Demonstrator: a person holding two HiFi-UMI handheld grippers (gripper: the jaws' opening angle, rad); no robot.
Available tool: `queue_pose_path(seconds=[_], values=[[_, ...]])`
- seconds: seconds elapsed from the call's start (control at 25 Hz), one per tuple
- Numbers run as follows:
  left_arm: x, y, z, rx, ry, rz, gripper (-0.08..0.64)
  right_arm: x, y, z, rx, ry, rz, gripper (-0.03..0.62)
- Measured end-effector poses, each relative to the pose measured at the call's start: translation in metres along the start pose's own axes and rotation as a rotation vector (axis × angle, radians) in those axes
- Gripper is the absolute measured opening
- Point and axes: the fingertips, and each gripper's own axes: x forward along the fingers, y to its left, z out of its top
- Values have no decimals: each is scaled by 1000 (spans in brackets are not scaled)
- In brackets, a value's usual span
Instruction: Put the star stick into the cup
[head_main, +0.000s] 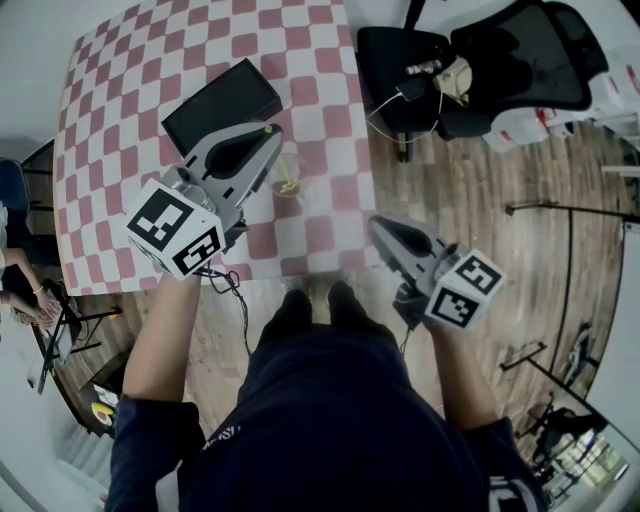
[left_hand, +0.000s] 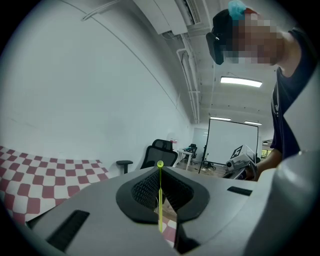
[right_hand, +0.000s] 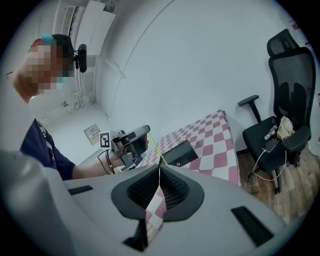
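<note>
A thin yellow-green star stick (left_hand: 160, 200) is pinched upright in my left gripper (left_hand: 160, 169), its small round head just above the fingertips. In the head view the left gripper (head_main: 266, 133) hovers over the checked table (head_main: 320, 60), with the clear cup (head_main: 287, 176) just right of its body; something yellow lies in the cup. My right gripper (head_main: 376, 224) is shut and empty, off the table's near right corner, over the wooden floor. The right gripper view shows its jaws (right_hand: 159, 168) meeting, and the left gripper (right_hand: 142, 131) with the stick (right_hand: 153, 145) slanting down from it.
A flat black box (head_main: 220, 103) lies on the table beyond the left gripper. Black office chairs (head_main: 470, 65) with a cable and small items stand right of the table. My feet (head_main: 310, 300) are at the table's near edge. A seated person (head_main: 20, 285) is at far left.
</note>
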Motion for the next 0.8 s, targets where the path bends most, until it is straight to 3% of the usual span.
queue_pose_path(seconds=[0.52,0.8], values=[[35,-3,-62,188,79,9,34,12,-17,-15,30,69,-7,18],[45,-17,-72,346,52,10,34,13,-21,-25,47,87,-25,18]])
